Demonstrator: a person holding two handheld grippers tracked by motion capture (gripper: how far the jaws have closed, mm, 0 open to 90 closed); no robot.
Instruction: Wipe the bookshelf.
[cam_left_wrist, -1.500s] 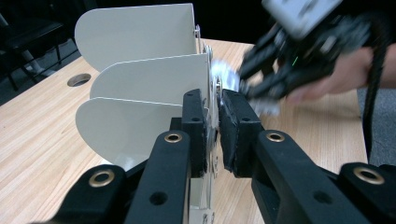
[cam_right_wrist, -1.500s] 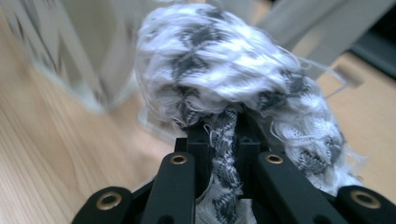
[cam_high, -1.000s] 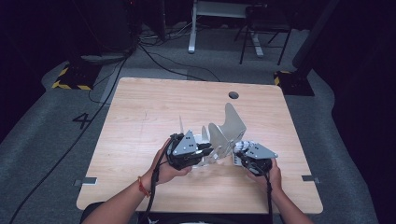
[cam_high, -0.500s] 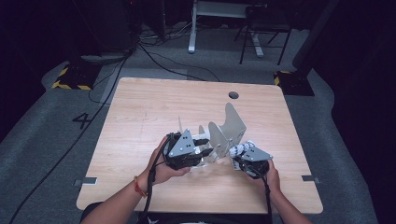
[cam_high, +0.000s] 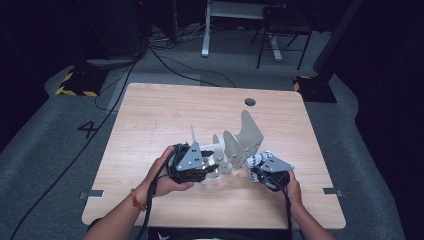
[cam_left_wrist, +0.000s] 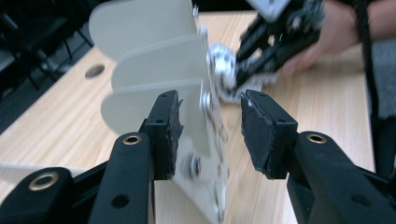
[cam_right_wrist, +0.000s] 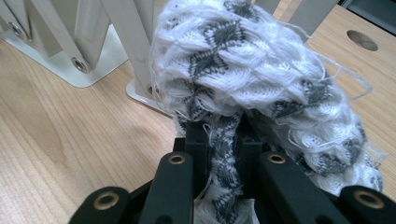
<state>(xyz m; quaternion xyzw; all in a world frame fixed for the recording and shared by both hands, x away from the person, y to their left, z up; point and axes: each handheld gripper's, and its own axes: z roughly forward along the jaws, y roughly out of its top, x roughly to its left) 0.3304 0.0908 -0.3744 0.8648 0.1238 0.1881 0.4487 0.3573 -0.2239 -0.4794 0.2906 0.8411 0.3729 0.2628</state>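
Gripping a fuzzy white-and-grey sock (cam_right_wrist: 261, 79), the right claw (cam_right_wrist: 219, 140) has its jaws pinched tight on a fold of the knit; in the high view that sock (cam_high: 258, 160) sits at the tip of the right claw (cam_high: 257, 169), just beside the right end of the rack (cam_high: 235, 145); the person's right hand (cam_high: 287, 185) wraps the body behind it.

Rack is a pale metal thing with rounded fins standing upright on the wooden counter (cam_high: 165, 115), roughly in the middle of its near half; the fins get taller toward the far right.

Left claw (cam_left_wrist: 210, 126) sits open around the rack's (cam_left_wrist: 154, 56) near end; its jaws have just been opening; the left pad is close against a fin, can't tell if it's touching, while the right pad stands clear, so nothing's clamped; from above the left claw (cam_high: 212, 167) is right at the rack's left end with the left hand (cam_high: 162, 172) around it.

From the left claw's view the sock (cam_left_wrist: 222, 70) and the right claw (cam_left_wrist: 238, 60) are just past the rack's riveted edge.
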